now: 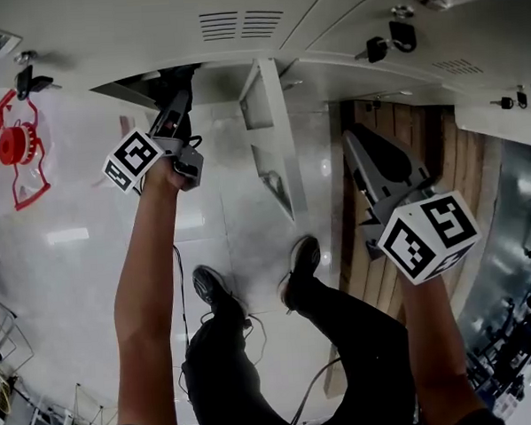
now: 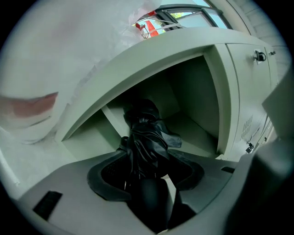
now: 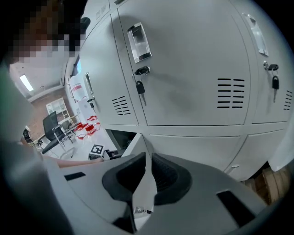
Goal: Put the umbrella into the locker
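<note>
Grey metal lockers (image 1: 344, 16) back a glossy white floor (image 1: 64, 262), with a red wire frame (image 1: 18, 149) at far left. The left hand-held gripper (image 2: 149, 158) clasps the black folded umbrella (image 2: 144, 133), which reaches into the open bottom locker compartment (image 2: 193, 101); the head view hides this. Right of the open grey door (image 1: 270, 127), the right hand-held gripper (image 3: 147, 158) is nearly closed and empty.

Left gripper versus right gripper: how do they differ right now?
The left gripper holds the black umbrella between its jaws; the right gripper holds nothing. The left gripper's jaws stand apart around it; the right gripper's are nearly together. The left gripper reaches into the open locker; the right gripper hangs outside, facing closed lockers. Both point towards the lockers.
</note>
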